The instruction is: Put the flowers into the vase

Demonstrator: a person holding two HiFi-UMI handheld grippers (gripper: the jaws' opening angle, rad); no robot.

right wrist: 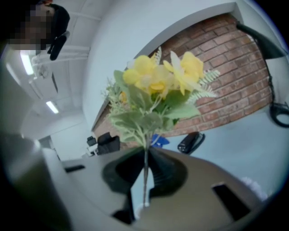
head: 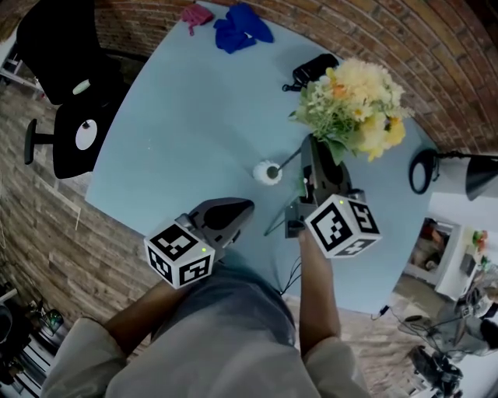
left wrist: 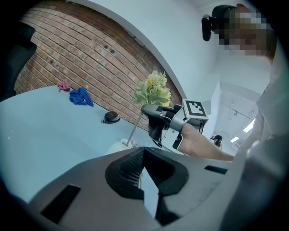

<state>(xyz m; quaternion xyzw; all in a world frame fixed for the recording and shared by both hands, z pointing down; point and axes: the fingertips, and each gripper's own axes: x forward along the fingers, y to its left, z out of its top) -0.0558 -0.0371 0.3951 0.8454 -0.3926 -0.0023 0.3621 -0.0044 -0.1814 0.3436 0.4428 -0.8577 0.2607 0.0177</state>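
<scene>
One thin green stem (right wrist: pixel 145 167), gripped by the right tongs (right wrist: pixel 145 177), slants from the yellow artificial flower bouquet (head: pixel 354 105) down to the small white vase (head: pixel 268 172), which stands well inside the table edges. Left tongs (head: pixel 244 207) are clenched empty just beside the vase.

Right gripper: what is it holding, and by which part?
The right gripper holds the flowers by the thin stem, just below the leaves.

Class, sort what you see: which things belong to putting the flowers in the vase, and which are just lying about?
Job: flowers, vase, right gripper.
Lying about: blue cloth, pink cloth, black object, lamp, chair.
</scene>
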